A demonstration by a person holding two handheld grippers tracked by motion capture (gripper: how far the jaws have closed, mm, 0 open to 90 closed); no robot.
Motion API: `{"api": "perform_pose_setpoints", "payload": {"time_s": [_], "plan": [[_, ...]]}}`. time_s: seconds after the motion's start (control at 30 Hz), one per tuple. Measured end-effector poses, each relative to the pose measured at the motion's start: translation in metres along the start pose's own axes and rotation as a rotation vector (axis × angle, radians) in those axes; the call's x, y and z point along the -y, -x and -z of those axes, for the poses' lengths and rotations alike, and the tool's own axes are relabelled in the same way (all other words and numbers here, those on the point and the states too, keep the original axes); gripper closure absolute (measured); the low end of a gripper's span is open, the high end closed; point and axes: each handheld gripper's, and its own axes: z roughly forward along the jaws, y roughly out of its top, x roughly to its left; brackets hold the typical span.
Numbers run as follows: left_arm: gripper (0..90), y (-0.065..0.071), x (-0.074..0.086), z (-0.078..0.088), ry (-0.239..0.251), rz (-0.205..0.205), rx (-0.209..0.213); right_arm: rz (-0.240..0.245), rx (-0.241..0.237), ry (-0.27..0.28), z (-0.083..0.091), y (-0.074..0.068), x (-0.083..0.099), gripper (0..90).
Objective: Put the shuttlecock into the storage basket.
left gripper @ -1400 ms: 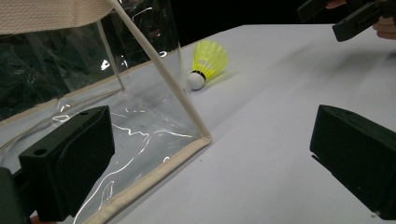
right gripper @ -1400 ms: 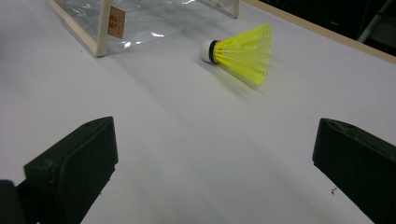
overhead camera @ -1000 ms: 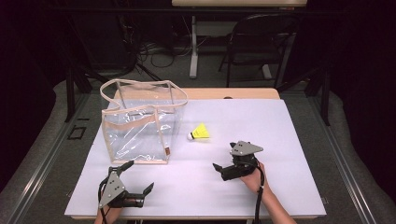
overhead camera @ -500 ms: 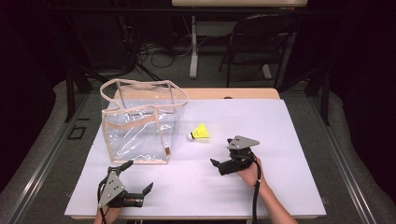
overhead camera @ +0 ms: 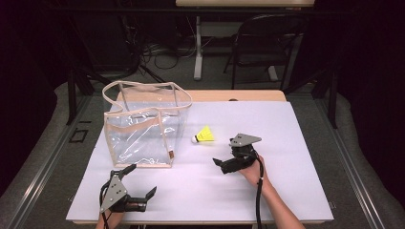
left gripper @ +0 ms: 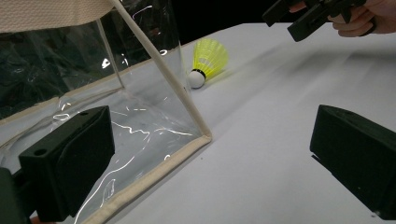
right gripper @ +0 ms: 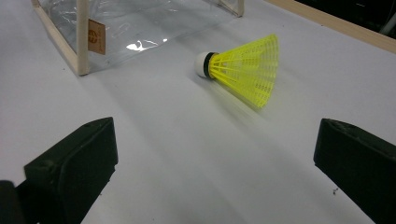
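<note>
Jaws apart, clear bag point(overhead camera: 143, 131) empty, shuttlecock point(overhead camera: 204, 135) beside it

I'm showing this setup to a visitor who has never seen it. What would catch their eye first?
Probably the bright yellow shuttlecock, lying on its side on the white table, just right of the clear plastic tote bag with beige trim. Next, the right gripper, jaws open and pointed toward the shuttlecock, and the left gripper, also open, near the table's front edge by the bag's corner.
</note>
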Motion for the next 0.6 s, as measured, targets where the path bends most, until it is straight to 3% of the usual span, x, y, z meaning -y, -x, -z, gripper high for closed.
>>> {"api": "perform_pose_setpoints", "payload": {"time_s": [0.6], "plan": [[0.0, 0.000, 0.000, 0.000, 0.001, 0.002, 0.002, -0.001, -0.015, -0.040, -0.015, 0.015, -0.016, 0.0]]}}
